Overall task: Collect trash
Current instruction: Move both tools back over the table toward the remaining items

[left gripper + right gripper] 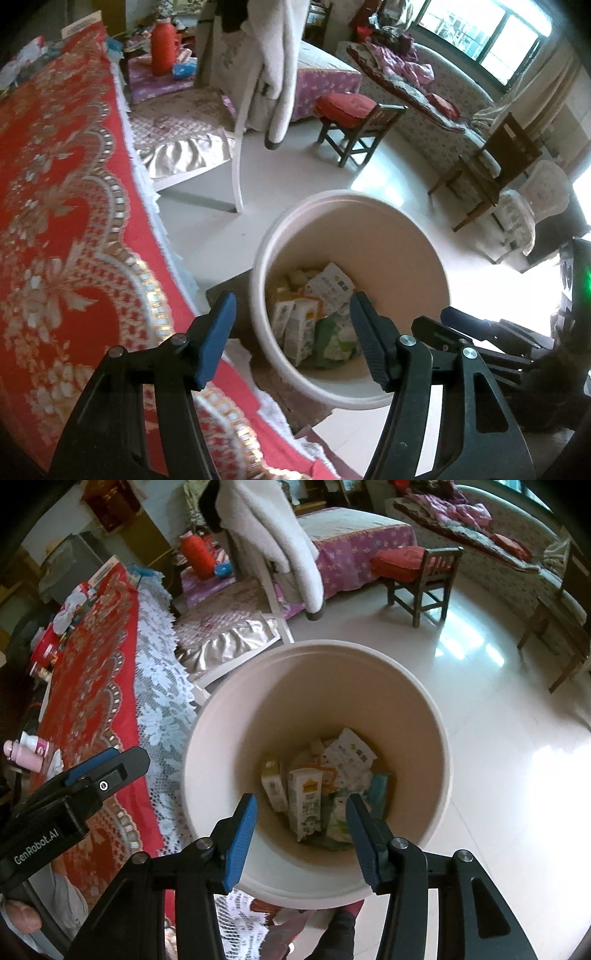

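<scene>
A cream round trash bin (402,236) stands on the floor beside the table; it also shows in the right wrist view (258,709). Several cartons and wrappers (314,794) lie at its bottom, also seen in the left wrist view (317,314). My left gripper (291,308) is open and empty, over the table edge and the bin's left rim. My right gripper (301,808) is open and empty, directly above the bin's mouth. The left gripper's body (74,797) shows at the left of the right wrist view.
A table with a red patterned cloth (66,206) and white lace trim (159,686) lies left of the bin. Small bottles and packets (33,749) sit on it. Chairs (354,122), a hanging white garment (273,535), a red flask (162,48) and a bed stand beyond.
</scene>
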Demonstrator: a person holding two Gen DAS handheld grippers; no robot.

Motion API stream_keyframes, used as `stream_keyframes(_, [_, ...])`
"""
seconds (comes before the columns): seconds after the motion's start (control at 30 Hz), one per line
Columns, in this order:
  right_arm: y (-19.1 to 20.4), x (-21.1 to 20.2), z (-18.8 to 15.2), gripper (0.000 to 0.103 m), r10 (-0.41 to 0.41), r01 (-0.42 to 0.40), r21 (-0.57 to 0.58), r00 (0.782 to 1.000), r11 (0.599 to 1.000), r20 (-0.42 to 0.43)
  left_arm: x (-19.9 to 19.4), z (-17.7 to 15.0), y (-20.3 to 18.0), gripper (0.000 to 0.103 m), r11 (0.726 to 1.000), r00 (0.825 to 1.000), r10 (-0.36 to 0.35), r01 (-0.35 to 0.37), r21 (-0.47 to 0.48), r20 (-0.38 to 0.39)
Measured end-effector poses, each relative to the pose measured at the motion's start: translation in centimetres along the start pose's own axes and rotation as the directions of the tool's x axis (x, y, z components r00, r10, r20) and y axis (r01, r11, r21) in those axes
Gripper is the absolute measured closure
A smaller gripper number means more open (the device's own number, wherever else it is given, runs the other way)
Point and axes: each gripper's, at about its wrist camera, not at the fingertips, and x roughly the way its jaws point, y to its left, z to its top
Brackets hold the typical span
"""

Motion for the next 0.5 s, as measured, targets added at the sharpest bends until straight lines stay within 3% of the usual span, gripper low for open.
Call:
stream_keyframes(0.27, [4.7, 0.2, 0.4, 0.055, 0.043, -0.043, -0.073, 0.999, 0.996, 0.003, -3.0, -0.9, 4.6, 0.04, 0.997, 0.998, 0.055, -0.052, -0.057, 0.041])
stream_keyframes(0.5, [10.7, 1.0, 0.5, 0.055, 0.1, -0.1, -0.161, 0.995, 0.982, -0.01, -6.6, -1.5, 12.7, 0.04, 0.977, 0.982, 0.175, -0.165, -0.135, 0.07])
